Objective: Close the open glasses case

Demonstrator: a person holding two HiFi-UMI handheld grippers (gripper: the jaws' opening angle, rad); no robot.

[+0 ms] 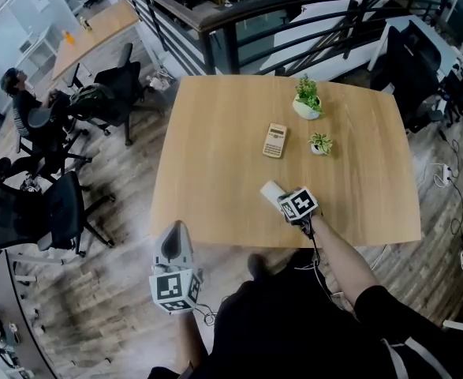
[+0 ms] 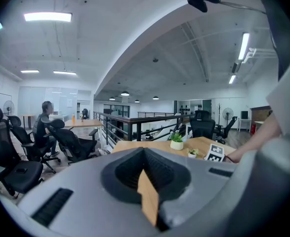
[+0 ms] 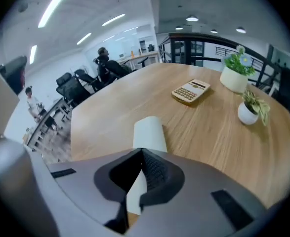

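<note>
Your right gripper (image 3: 142,152) is down at the pale glasses case (image 3: 148,134), jaws pressed together with nothing pinched between them. In the right gripper view the case lies dead ahead, just beyond the tips at lower centre, its long axis running away from you, roughly toward the calculator (image 3: 190,91). The lid looks down or nearly so; I can't tell whether it's latched. Your right forearm reaches in from the lower right, the gripper tipped steeply onto the table (image 1: 215,172) near its front edge. That's the nearer hand. Your left gripper (image 1: 176,231), jaws together and empty, hangs roughly level off the table at lower left, well apart.
</note>
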